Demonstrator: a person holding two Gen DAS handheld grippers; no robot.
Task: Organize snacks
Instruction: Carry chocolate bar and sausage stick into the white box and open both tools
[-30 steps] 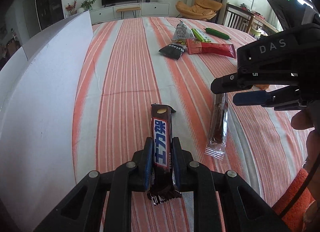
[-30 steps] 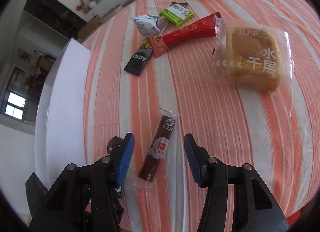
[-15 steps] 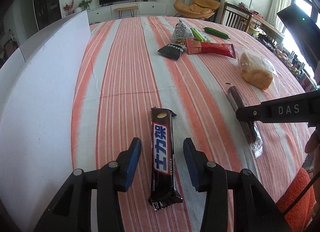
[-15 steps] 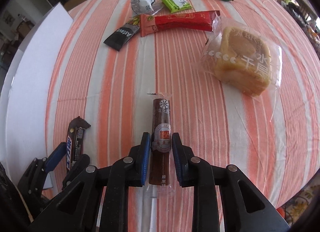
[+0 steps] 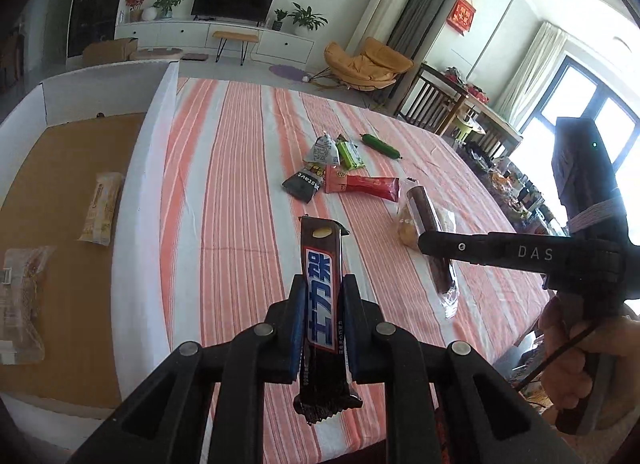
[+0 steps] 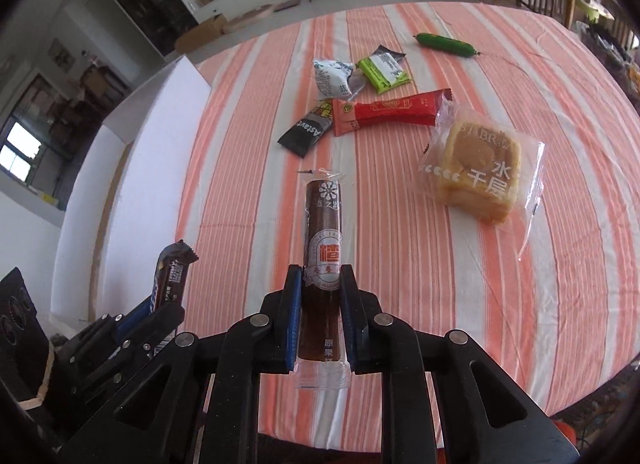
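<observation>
Above the table [image 5: 240,168] with the orange-and-white striped cloth, the left hand-held gripper [image 5: 322,318] clamps a dark brown chocolate bar [image 5: 320,304], and the right hand-held gripper [image 6: 320,314], whose jaws have just been closing, grips a brown stick-shaped snack in clear wrapper [image 6: 322,260].

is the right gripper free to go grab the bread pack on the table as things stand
Probably not yet: the right gripper is shut on the brown stick snack. The path over the cloth to the bread pack looks clear.
</observation>
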